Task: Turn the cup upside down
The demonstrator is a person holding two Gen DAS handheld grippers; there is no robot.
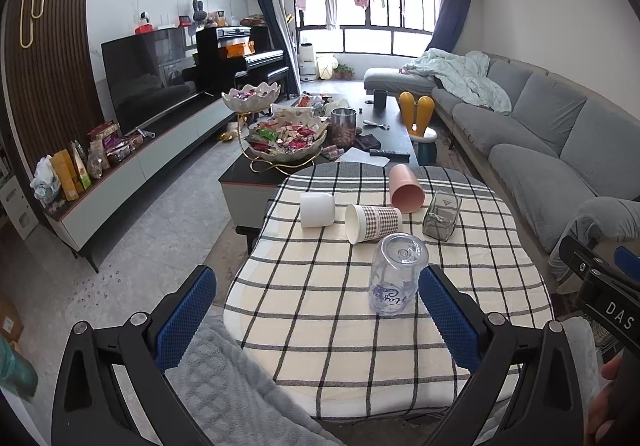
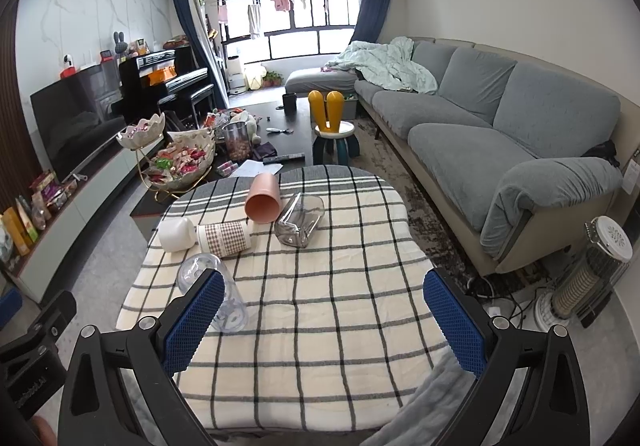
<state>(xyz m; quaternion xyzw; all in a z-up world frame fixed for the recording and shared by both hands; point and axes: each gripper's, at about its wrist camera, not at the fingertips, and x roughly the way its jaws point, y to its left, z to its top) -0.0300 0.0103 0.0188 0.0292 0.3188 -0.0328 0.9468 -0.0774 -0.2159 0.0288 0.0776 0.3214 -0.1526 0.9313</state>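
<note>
The tablecloth (image 1: 360,346) is cream crossed by a black-and-grey grid, turning to grey bands at its far edge. On it, the nearest cup (image 1: 398,278) is clear with bluish-purple script, and beyond that cup lie a white cup (image 1: 317,209), a cup (image 1: 374,221) with a brown-and-white houndstooth sleeve (cream at its rim), a salmon-pink cup (image 1: 406,187) and a smoky-grey clear glass (image 1: 442,214). Nearer than the clear cup, both grippers show black frames with blue dimpled pads (image 1: 186,316), and right of the tablecloth the sofa (image 2: 500,117) is grey.
</note>
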